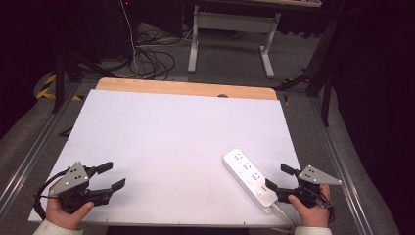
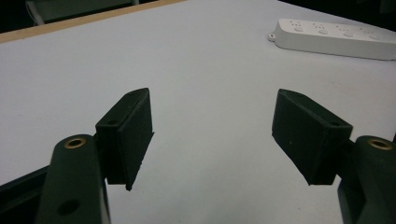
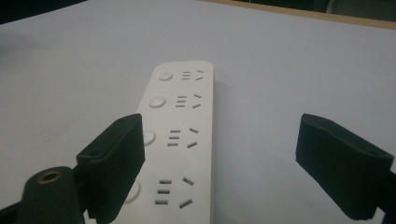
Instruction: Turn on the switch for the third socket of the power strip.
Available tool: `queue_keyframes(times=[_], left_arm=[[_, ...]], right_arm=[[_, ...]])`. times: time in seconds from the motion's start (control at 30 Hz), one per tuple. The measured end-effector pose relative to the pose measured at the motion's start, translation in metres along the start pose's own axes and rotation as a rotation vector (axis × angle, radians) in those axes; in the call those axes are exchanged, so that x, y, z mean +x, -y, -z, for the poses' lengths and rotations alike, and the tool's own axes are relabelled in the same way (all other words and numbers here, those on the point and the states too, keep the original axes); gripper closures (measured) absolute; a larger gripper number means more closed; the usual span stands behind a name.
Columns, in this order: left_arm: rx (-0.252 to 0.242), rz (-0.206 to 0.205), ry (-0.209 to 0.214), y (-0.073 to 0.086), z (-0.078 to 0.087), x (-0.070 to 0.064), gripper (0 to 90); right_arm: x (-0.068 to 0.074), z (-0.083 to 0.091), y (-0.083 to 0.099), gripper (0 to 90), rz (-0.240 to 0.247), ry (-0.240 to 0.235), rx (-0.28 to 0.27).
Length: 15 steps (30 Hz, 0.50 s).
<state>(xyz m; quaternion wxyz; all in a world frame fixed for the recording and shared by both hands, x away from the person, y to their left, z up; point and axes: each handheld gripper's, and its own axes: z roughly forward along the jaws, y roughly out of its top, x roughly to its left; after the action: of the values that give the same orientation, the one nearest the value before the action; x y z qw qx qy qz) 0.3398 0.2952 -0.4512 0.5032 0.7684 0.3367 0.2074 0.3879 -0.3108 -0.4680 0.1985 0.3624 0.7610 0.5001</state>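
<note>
Lying near the table's (image 1: 161, 132) right front corner, power strip (image 1: 249, 176) running its long axis from that corner slantwise toward the middle. Hovering just beside its near end with fingers (image 3: 114, 154) spread wide and empty, right gripper (image 1: 281, 177), probably straddling one edge. Waiting wide open well apart at the left front corner, left gripper (image 1: 111, 175).

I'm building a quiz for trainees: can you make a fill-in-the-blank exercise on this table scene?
1. The white plastic power strip has ___ button-and-socket sets.
2. It lies nearest the ___ gripper.
3. The left gripper has its jaws ___.
4. Both grippers' jaws are coloured ___.

Missing words: four; right; open; black
</note>
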Motion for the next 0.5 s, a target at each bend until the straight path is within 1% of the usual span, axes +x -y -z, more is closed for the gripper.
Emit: queue_keyframes(times=[0.07, 0.27, 0.33, 0.4, 0.5], left_arm=[[-0.001, 0.004, 0.000, 0.000, 0.000, 0.000, 29.3], [0.005, 0.002, -0.004, 0.001, 0.001, 0.001, 29.3], [0.007, 0.004, -0.006, 0.001, 0.001, 0.002, 29.3], [0.005, 0.009, 0.004, 0.003, 0.002, 0.003, 29.2], [0.004, 0.015, 0.006, 0.005, 0.003, 0.004, 28.9]], right_arm=[[-0.001, 0.001, 0.005, 16.1, -0.007, 0.003, -0.011], [-0.003, 0.004, 0.014, 15.3, -0.011, 0.020, -0.012], [-0.002, 0.004, 0.018, 15.3, -0.020, 0.026, -0.009], [-0.001, 0.003, 0.021, 15.2, -0.026, 0.025, 0.001], [0.000, 0.000, 0.022, 15.2, -0.018, 0.014, 0.015]])
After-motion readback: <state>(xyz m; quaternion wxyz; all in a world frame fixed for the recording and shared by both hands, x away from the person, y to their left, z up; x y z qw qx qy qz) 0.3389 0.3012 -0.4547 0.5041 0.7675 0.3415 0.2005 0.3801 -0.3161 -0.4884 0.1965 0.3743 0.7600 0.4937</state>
